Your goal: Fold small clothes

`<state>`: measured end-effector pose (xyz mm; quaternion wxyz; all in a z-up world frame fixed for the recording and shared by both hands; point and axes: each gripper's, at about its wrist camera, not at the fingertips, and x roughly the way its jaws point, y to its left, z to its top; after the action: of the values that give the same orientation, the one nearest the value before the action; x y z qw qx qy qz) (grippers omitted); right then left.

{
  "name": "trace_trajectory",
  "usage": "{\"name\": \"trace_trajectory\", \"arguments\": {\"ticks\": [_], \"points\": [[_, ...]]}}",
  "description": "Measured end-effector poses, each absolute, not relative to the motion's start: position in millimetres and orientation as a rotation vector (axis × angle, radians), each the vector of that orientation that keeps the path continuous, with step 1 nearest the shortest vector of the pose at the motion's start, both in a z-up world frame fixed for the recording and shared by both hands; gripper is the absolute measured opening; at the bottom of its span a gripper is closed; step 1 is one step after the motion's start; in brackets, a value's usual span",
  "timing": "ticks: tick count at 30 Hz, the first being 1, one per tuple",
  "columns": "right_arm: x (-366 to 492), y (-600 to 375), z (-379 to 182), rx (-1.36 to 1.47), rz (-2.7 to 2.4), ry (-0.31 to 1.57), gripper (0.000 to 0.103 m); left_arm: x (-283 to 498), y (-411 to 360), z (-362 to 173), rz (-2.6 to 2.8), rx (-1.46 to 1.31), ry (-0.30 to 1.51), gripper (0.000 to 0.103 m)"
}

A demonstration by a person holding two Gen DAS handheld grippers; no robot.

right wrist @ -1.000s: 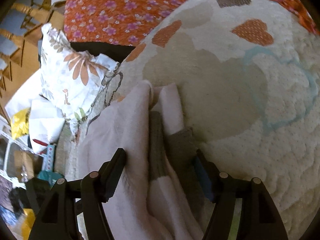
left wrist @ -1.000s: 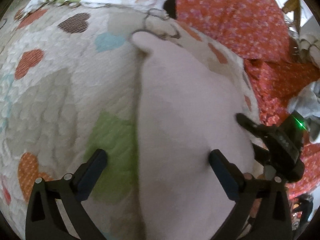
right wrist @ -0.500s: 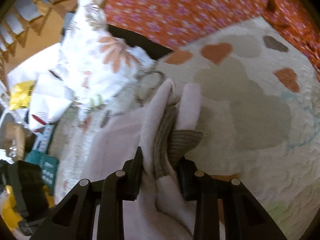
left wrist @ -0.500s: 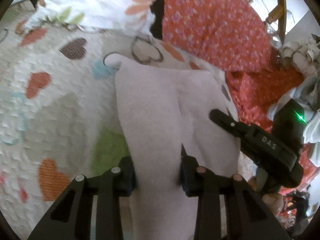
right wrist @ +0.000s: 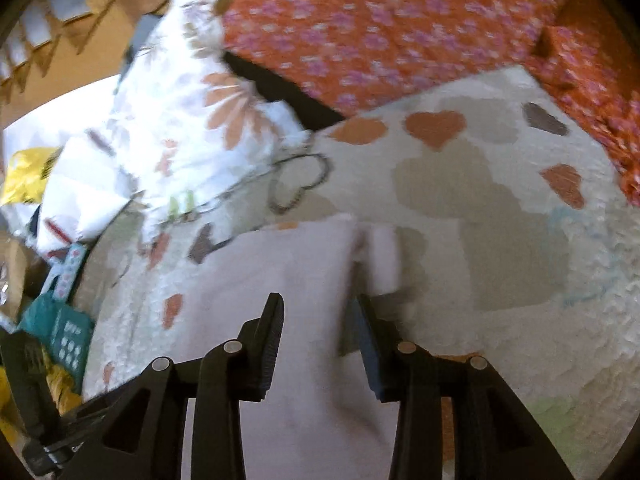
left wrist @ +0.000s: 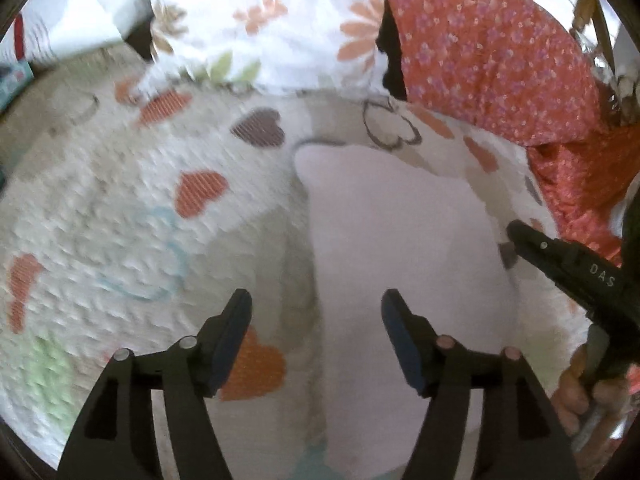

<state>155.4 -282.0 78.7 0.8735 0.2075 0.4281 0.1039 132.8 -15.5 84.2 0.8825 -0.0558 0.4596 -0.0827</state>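
Both jaws now stand apart: the left hand-held gripper (left wrist: 316, 332) and right hand-held gripper (right wrist: 318, 320) have let go of the pale pink garment (left wrist: 400, 248); it lies, apparently folded though blurred, on the heart-print quilt (left wrist: 120, 208); beyond, the floral pillow (left wrist: 280, 20).

A pale pink cloth (left wrist: 400, 248) is lying on a white quilt (left wrist: 120, 208) showing orange, brown and green hearts, beside an orange flowery sheet (left wrist: 492, 64).
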Motion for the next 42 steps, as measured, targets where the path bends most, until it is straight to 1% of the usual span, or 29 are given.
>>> {"name": "trace_trajectory", "arguments": {"ticks": [4,5,7,12,15,18,20,21,24,26,31,34,35,37,42], "points": [[158,-255,64,0.366,0.255,0.974,0.041,124,-12,92,-0.1,-0.022,0.888,0.072],[160,-251,61,0.323,0.232,0.997,0.039,122,-9,94,-0.086,-0.012,0.869,0.072],[165,-246,53,0.243,0.18,1.034,0.037,119,-3,99,-0.056,-0.007,0.831,0.076],[164,-252,56,0.226,0.098,1.022,0.037,111,11,113,0.023,-0.003,0.744,0.081],[163,-255,59,0.225,0.073,1.017,0.04,105,13,122,0.079,0.024,0.677,0.091],[160,-256,64,0.226,0.073,1.015,0.041,94,10,135,0.105,0.063,0.582,0.093],[156,-255,71,0.218,0.07,1.001,0.044,81,7,147,0.109,0.08,0.494,0.098],[152,-255,75,0.215,0.069,0.988,0.044,75,7,152,0.114,0.082,0.457,0.103],[138,-256,91,0.216,0.071,0.949,0.046,52,5,167,0.138,0.082,0.339,0.103],[125,-258,102,0.226,0.075,0.92,0.049,41,4,173,0.183,0.083,0.31,0.103],[88,-259,131,0.223,0.079,0.852,0.058,21,1,181,0.13,0.011,0.378,0.103],[65,-260,141,0.217,0.084,0.835,0.062,11,-1,177,0.1,0.006,0.411,0.103],[58,-261,142,0.218,0.081,0.835,0.065,10,-2,173,0.088,0.006,0.43,0.103],[42,-264,138,0.216,0.073,0.851,0.067,11,-3,158,0.052,0.002,0.498,0.103],[28,-262,115,0.154,0.04,0.919,0.067,19,-10,125,-0.016,-0.014,0.663,0.103]]}}
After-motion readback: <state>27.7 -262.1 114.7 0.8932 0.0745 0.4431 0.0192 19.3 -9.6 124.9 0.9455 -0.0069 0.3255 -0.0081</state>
